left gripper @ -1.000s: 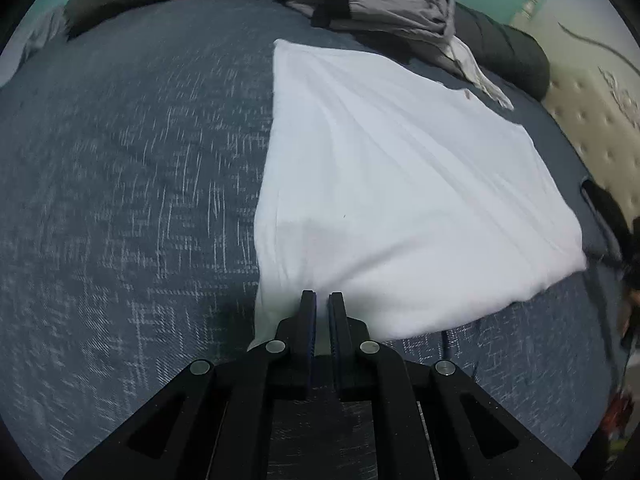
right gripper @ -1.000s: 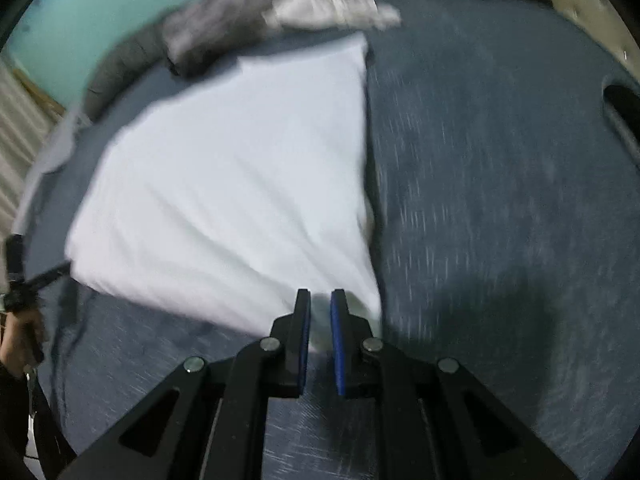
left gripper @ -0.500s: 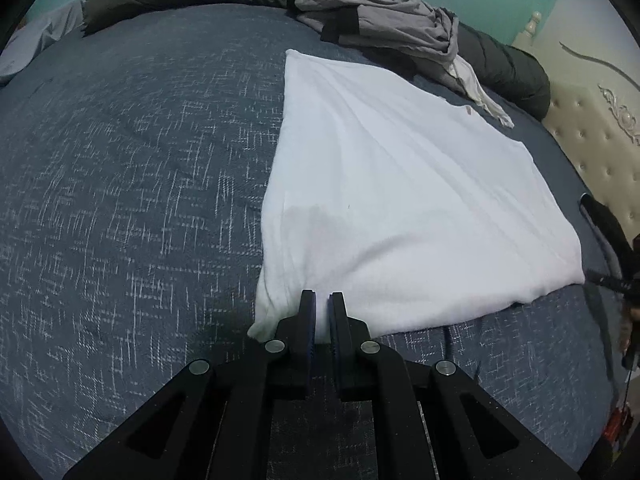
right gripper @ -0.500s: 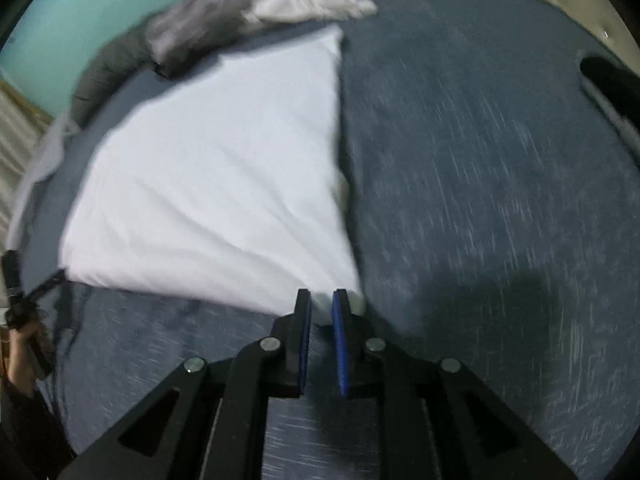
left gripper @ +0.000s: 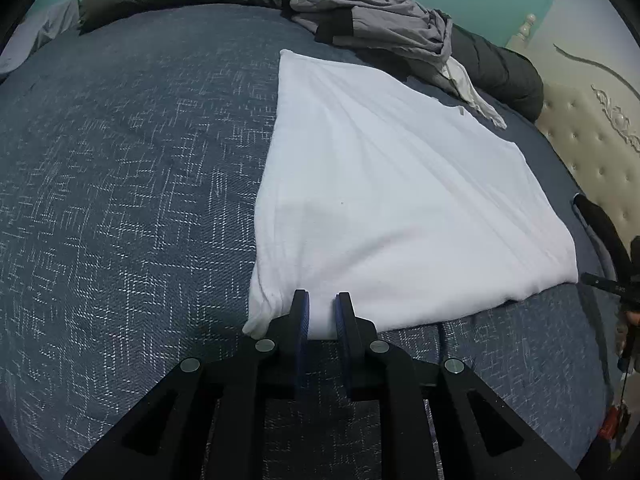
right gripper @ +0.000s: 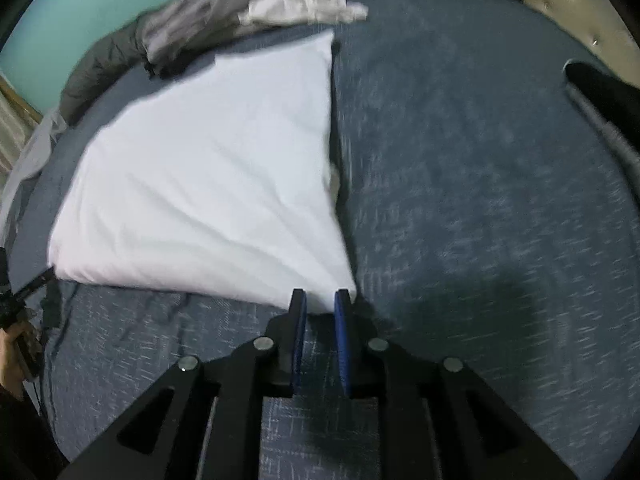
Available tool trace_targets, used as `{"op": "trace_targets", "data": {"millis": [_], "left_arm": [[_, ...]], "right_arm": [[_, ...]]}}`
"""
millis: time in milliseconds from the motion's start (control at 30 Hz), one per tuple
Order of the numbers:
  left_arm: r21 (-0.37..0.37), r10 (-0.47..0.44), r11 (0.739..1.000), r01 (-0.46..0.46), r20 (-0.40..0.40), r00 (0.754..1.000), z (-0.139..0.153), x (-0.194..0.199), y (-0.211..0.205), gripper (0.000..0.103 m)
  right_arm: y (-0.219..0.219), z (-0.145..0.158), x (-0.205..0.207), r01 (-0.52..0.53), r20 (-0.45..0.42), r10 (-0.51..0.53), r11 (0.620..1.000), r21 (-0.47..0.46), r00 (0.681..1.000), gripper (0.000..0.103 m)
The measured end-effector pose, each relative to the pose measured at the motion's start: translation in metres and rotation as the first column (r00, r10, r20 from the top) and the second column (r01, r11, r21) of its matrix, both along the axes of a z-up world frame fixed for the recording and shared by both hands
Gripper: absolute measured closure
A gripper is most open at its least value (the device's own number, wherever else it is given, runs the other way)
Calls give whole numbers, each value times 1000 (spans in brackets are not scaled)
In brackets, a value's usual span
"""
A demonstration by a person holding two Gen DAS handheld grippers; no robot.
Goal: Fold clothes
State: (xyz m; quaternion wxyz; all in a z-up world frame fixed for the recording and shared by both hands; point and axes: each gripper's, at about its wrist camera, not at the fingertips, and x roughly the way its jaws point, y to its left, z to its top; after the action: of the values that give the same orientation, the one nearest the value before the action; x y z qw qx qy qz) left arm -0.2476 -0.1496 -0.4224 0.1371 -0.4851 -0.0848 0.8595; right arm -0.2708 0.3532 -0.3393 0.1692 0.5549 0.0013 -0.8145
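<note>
With both the left tongs (left gripper: pixel 322 314) and right tongs (right gripper: pixel 320 312) opening, 1 at each near corner of the folded white cotton garment (left gripper: pixel 392 200) lying ahead on the blue woven bedspread (left gripper: pixel 120 200), let both corners drop free before withdrawing.

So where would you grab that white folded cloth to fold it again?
By its two near corners, one per gripper, coming from the near edge. The white cloth lies flat on the blue bedspread, and each near corner sits right at a gripper: left gripper, right gripper. Both grippers' jaws are opening now, with cloth between them.
</note>
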Motion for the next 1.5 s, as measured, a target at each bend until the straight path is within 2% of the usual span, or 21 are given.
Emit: {"op": "trace_targets", "data": {"millis": [67,200,333,433,600,667,733,867,900,1000,1033,1067,1100,1167,1333,1500], "left_arm": [[4,0,1000,0,2,1000,1,-1,0,88],[27,15,1000,-15,11,1000,2,-1,-5,88],[40,37,998,-38,10,999,6,-1,-12,88],[55,65,996,-65,7,998,8,-1,-20,86],[137,96,986,-99,23,995,7,-3,-34,79],[138,104,985,-106,19,994,7,-3,-37,75],[135,117,984,-117,9,993,9,-3,-42,70],[174,121,977,-122,18,993,6,-5,-50,69],[182,116,976,-118,24,993,4,-6,-50,69],[177,93,979,-96,26,995,2,-7,-47,71],[171,82,981,-86,25,996,2,-7,-45,75],[164,72,984,-76,25,997,2,-7,-43,89],[153,64,986,-67,24,998,2,-6,-41,97],[144,54,988,-56,20,998,2,-5,-39,99],[157,50,986,-51,13,999,5,1,-44,100],[166,49,985,-52,22,999,3,4,-49,100]], "right_arm": [[2,-6,1,22,6,-22,999,38,1000,90],[11,8,11,121,-68,-117,991,60,991,89],[2,30,21,125,-124,-129,991,-43,984,89],[-30,39,24,43,-144,-54,996,-81,988,89],[-102,37,26,-74,-112,56,984,-159,992,89],[-125,37,31,-108,-105,90,977,-181,990,89],[-159,33,22,-124,-97,105,971,-207,990,89],[-192,25,23,-132,-92,112,957,-258,989,89],[-206,20,10,-137,-92,117,956,-261,989,89],[-241,10,-12,-147,-91,128,955,-257,988,89],[-246,8,-13,-149,-90,130,957,-250,987,89],[-252,6,-15,-151,-90,133,958,-243,987,89],[-257,0,-16,-145,-77,131,964,-223,988,89],[-263,-9,-17,-137,-56,128,971,-198,990,89],[-253,0,-5,-130,-128,110,979,-155,986,89],[-249,-9,-17,-99,-92,89,988,-118,992,89]]}}
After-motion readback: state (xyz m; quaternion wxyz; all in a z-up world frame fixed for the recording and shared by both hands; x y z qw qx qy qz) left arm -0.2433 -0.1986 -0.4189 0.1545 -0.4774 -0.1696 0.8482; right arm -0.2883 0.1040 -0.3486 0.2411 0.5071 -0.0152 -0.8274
